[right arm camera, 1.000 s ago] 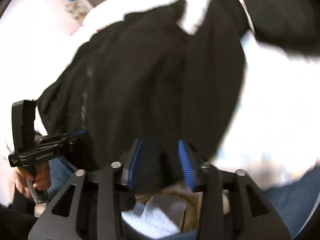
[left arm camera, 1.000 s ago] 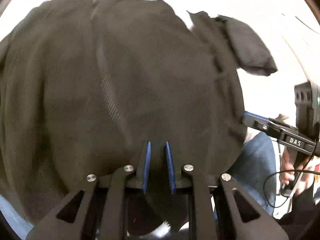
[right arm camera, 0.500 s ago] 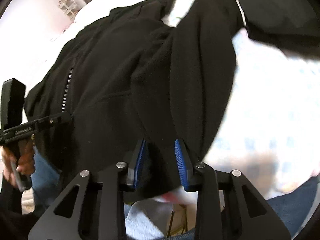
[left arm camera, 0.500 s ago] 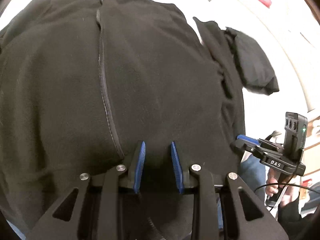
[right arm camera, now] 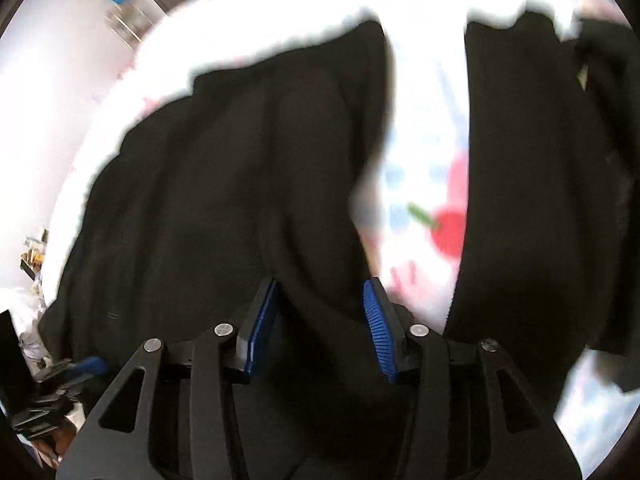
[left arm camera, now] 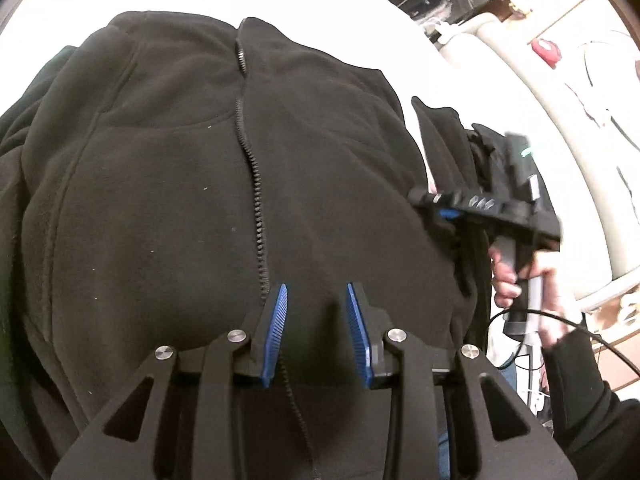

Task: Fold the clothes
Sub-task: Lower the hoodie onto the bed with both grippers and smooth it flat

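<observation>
A black fleece jacket [left arm camera: 168, 200] lies spread front-up on a white bed sheet [right arm camera: 424, 152] printed with red and blue shapes, its zipper [left arm camera: 250, 168] running down the middle toward the left hand-held gripper [left arm camera: 316, 292], whose blue-padded fingers stand apart over the hem with fabric between them but not pinched. The right hand-held gripper [right arm camera: 320, 292] is likewise spread wide above the jacket's side edge; the right wrist view is blurred, so whether it touches the cloth is unclear. A hand [left arm camera: 516, 276] grips its handle at the jacket's right side
</observation>
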`<state>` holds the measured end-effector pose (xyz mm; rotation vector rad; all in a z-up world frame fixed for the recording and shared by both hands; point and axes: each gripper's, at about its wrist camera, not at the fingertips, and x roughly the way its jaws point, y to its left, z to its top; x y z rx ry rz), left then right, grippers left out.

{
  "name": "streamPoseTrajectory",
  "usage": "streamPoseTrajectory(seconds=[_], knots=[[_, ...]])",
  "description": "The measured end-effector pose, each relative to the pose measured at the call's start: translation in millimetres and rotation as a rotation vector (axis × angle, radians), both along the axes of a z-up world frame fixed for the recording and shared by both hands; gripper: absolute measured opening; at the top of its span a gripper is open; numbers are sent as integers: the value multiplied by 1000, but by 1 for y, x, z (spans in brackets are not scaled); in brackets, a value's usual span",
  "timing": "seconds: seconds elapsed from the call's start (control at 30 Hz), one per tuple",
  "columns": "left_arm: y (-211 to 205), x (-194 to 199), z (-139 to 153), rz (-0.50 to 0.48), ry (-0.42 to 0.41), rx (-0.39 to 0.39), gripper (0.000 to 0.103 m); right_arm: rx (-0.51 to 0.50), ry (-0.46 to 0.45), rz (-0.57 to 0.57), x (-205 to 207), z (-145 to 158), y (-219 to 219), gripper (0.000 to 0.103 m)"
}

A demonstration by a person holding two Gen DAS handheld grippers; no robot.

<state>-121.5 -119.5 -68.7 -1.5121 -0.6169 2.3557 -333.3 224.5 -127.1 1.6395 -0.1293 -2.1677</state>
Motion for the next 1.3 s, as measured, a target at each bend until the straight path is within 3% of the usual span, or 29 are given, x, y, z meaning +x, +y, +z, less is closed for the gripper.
streamPoseTrajectory(seconds=[0.1, 0.23, 0.3, 0.33, 0.4, 0.5, 0.53, 0.6, 0.7, 0.8, 0.97, 1.1, 1.17, 1.27, 1.3], knots=[[4, -4, -6, 6, -14, -3, 33, 93, 38, -7, 15, -4, 15, 22], [4, -6, -11, 5, -24, 1, 33, 174, 59, -53, 27, -5, 53, 20], [4, -7, -14, 5, -29, 4, 33, 272, 89, -68, 37, 0, 58, 20], [3, -7, -15, 5, -31, 5, 33, 320, 104, -76, 42, 3, 60, 1], [3, -8, -16, 1, -31, 11, 33, 287, 114, -71, 46, 14, 64, 0], [2, -15, -16, -24, -28, 10, 35, 162, 118, -52, 49, 35, 70, 11], [1, -20, -15, -28, -28, 6, 35, 121, 119, -46, 50, 42, 72, 23], [0, -34, -10, -30, -20, -4, 35, 41, 124, -26, 47, 56, 72, 34], [-6, -63, 3, -17, 17, -19, 35, -56, 114, 9, 16, 73, 62, 39], [-14, -104, 9, 14, 37, -34, 35, -114, 31, -30, -48, 59, 44, 49], [-23, -181, -7, 49, 21, -24, 36, -189, -101, -95, -155, 29, 14, 63], [-36, -232, -22, 112, -4, 21, 50, -213, -147, -129, -186, 3, 18, 64], [-37, -253, -32, 125, -32, 37, 50, -213, -107, -123, -194, 6, 19, 59], [-31, -272, -44, 117, -56, 33, 50, -153, -107, -60, -207, 1, 7, 25], [-27, -275, -47, 109, -58, 24, 50, -143, -112, -42, -220, -4, -2, 8]])
